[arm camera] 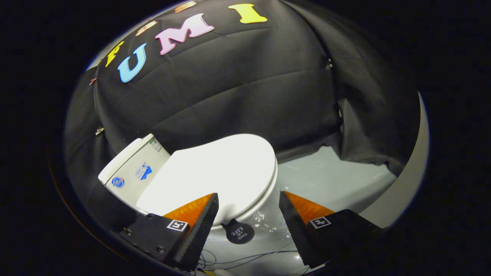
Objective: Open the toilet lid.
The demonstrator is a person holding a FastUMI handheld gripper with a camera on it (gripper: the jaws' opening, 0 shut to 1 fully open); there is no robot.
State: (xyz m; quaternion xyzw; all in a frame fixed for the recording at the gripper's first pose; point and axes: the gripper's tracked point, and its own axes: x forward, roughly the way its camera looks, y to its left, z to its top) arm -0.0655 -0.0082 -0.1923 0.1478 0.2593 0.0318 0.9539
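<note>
A white toilet stands just ahead of my fingers, its lid [218, 176] lying flat and closed over the bowl [264, 218]. The cistern [134, 172] rises behind the lid, against the black cloth. A small round black tab [238, 232] sticks out from under the lid's front edge, between my fingers. My gripper [248, 201] is open, its two orange-backed black fingers [199, 220] spread either side of the lid's near edge and touching nothing.
Pale grey floor [337, 180] spreads beyond the bowl. Black cloth [230, 88] walls the booth behind and beside the toilet. Thin cables [245, 261] lie on the floor below the fingers.
</note>
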